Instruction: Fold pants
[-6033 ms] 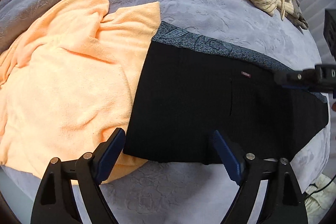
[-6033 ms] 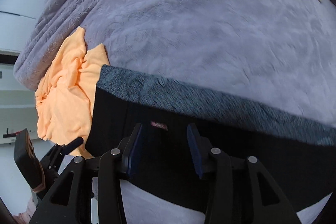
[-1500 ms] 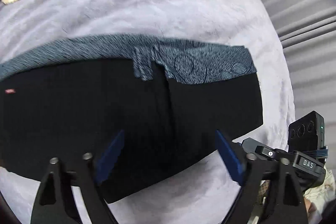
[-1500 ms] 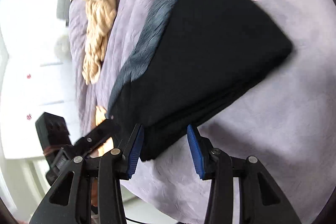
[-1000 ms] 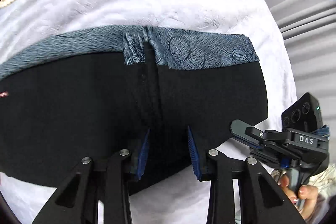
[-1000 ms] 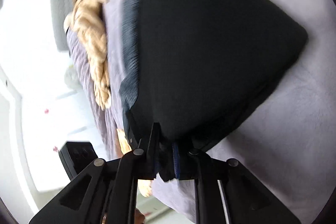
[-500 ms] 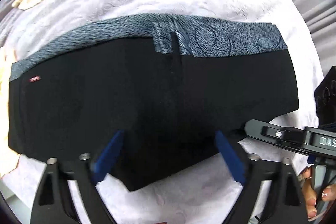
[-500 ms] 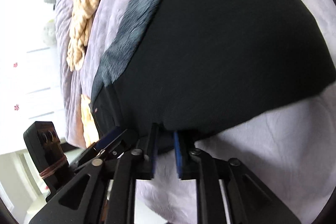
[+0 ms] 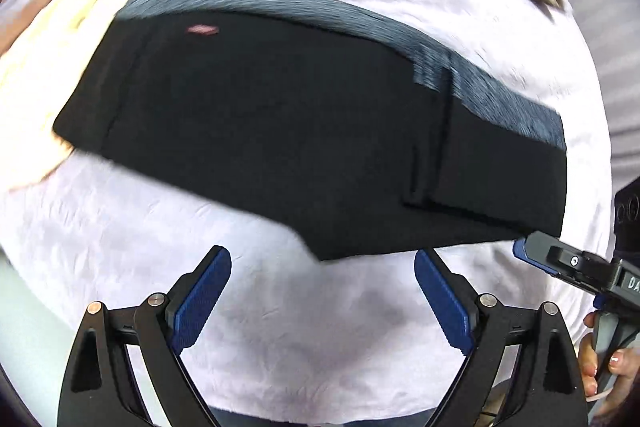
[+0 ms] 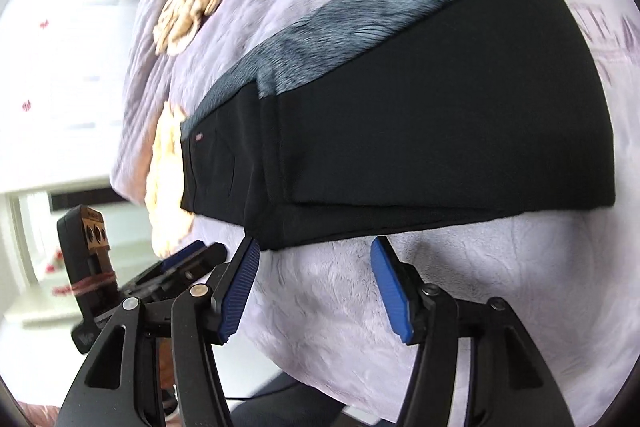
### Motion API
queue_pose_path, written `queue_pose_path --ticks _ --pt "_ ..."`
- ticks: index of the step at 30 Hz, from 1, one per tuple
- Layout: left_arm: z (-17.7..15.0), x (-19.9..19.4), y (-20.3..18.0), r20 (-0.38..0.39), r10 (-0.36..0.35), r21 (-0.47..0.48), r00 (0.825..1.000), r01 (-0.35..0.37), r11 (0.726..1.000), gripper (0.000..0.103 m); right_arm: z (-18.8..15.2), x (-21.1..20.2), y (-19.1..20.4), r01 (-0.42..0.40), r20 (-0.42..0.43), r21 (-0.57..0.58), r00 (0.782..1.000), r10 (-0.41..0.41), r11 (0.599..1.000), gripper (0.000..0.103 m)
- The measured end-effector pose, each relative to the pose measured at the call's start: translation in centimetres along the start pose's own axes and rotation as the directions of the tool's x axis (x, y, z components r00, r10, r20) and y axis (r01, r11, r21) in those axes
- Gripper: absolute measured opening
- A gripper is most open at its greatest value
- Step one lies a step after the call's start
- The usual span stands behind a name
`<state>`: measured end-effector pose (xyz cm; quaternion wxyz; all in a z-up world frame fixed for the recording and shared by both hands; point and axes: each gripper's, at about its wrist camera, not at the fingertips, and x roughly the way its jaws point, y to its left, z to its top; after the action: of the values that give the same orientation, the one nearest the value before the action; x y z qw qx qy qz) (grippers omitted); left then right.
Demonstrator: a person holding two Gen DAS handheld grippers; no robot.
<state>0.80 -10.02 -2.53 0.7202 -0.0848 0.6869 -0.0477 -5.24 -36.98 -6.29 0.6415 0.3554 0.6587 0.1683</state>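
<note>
Fingers of left gripper (image 9: 322, 297) spread wide, holding nothing | right gripper (image 10: 314, 283) parted, empty | black pants (image 9: 304, 131) folded on lilac blanket (image 9: 320, 339), just beyond both.

Lilac plush bedspread (image 9: 280, 339); bright window (image 10: 36, 223) at left.

Bare blanket (image 9: 312, 327) before pants (image 9: 300, 131); orange towel (image 9: 28, 99) crowds far end
</note>
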Motion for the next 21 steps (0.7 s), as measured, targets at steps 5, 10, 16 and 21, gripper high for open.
queue_pose_path --ticks 5,10,16,21 --pt "0.3 -2.1 5.4 0.043 -0.029 -0.064 0.999 0.032 0.997 0.094 1.4 1.2 4.2 0.089 -0.025 -0.08 0.996 -0.091 0.993 0.062" --pt "2.6 -1.8 12.6 0.082 -0.098 -0.088 0.992 0.106 0.99 0.094 2.4 3.1 9.6 0.194 -0.005 -0.158 0.98 -0.197 0.968 0.062" --pt "6.6 0.2 21.0 0.103 -0.133 -0.148 0.986 0.147 0.978 0.094 5.1 9.9 19.7 0.298 -0.018 -0.267 0.949 -0.314 0.916 0.062" --pt "7.9 3.0 25.0 0.133 -0.256 -0.254 0.957 0.283 0.925 0.094 7.8 18.3 28.0 0.384 -0.084 -0.385 0.891 -0.447 0.839 0.067"
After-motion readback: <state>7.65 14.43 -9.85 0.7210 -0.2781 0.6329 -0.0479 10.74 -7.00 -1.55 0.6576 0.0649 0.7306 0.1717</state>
